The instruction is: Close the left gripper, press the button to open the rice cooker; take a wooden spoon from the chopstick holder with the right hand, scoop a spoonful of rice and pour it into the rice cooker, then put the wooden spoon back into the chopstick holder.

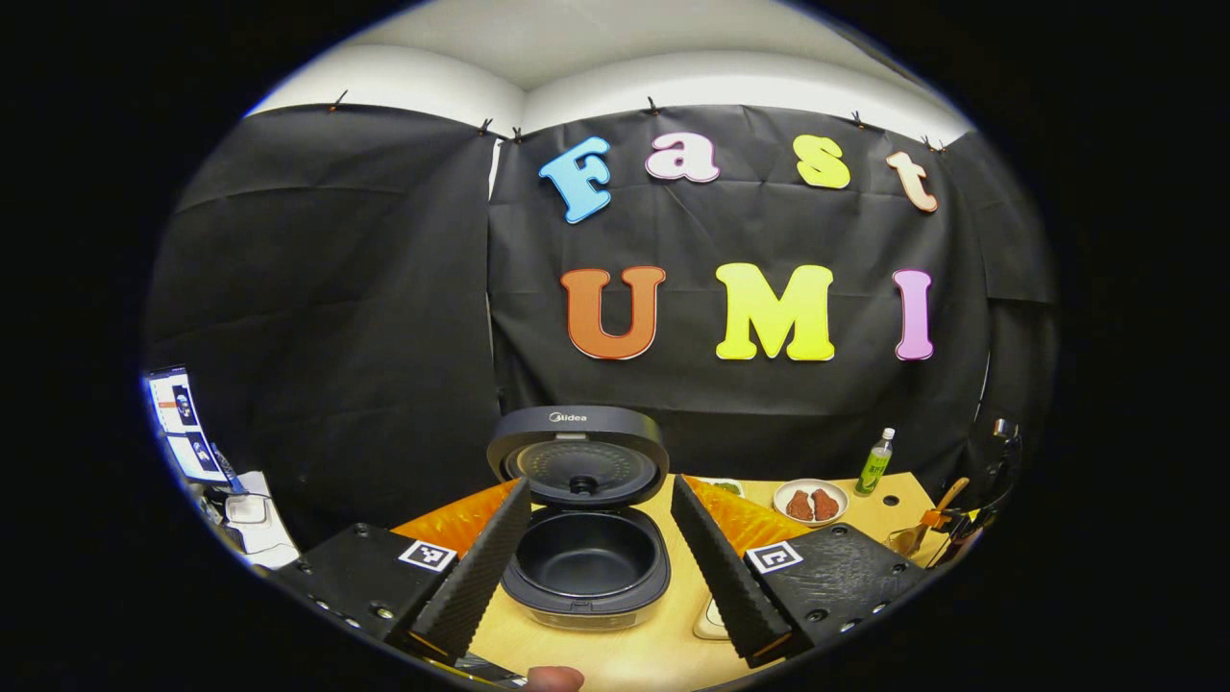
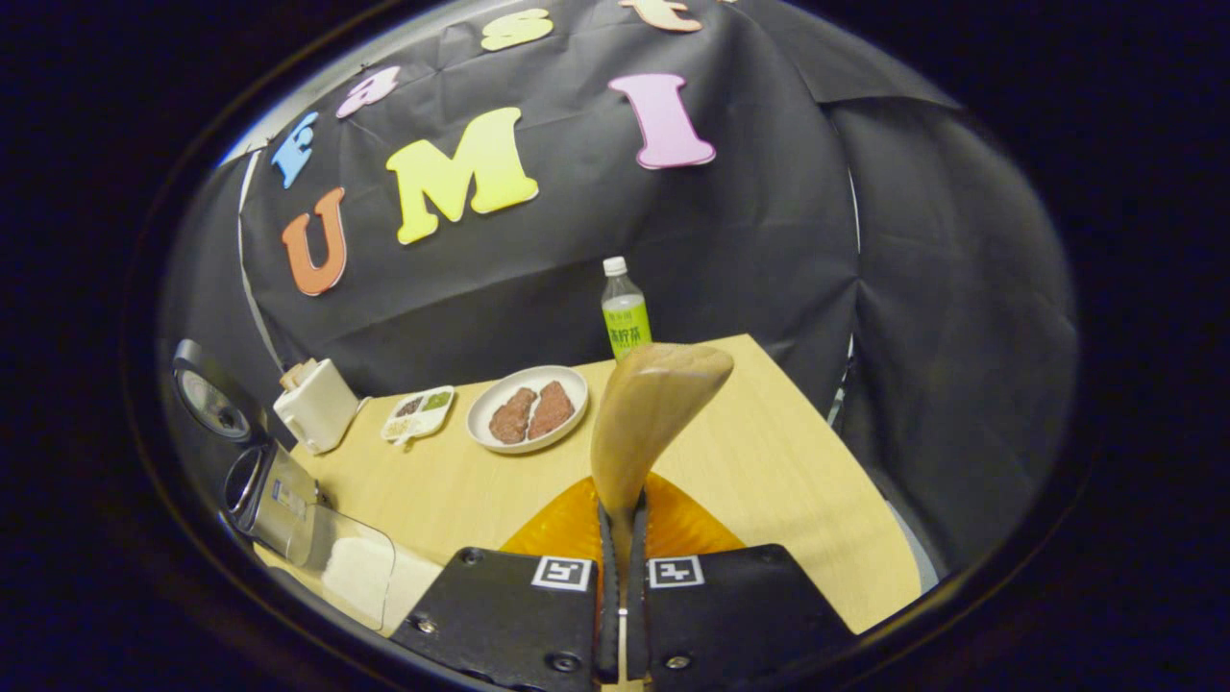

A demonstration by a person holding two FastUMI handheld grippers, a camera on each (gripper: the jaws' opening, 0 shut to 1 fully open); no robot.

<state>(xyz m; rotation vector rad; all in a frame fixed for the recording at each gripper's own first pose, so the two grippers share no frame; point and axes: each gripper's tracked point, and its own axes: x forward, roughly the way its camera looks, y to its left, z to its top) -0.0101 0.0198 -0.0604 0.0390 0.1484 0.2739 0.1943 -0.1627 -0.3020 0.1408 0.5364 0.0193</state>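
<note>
Between the right gripper's (image 2: 623,538) 2 clamped fingers, the wooden spoon (image 2: 646,423) stands bowl-up (left gripper (image 1: 601,557) spread).

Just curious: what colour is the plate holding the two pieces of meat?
White plate, clearest in the right gripper view.

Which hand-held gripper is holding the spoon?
The right hand-held gripper: its fingers are closed on the wooden spoon. The left hand-held gripper is wide open and empty, in front of the open rice cooker.
</note>
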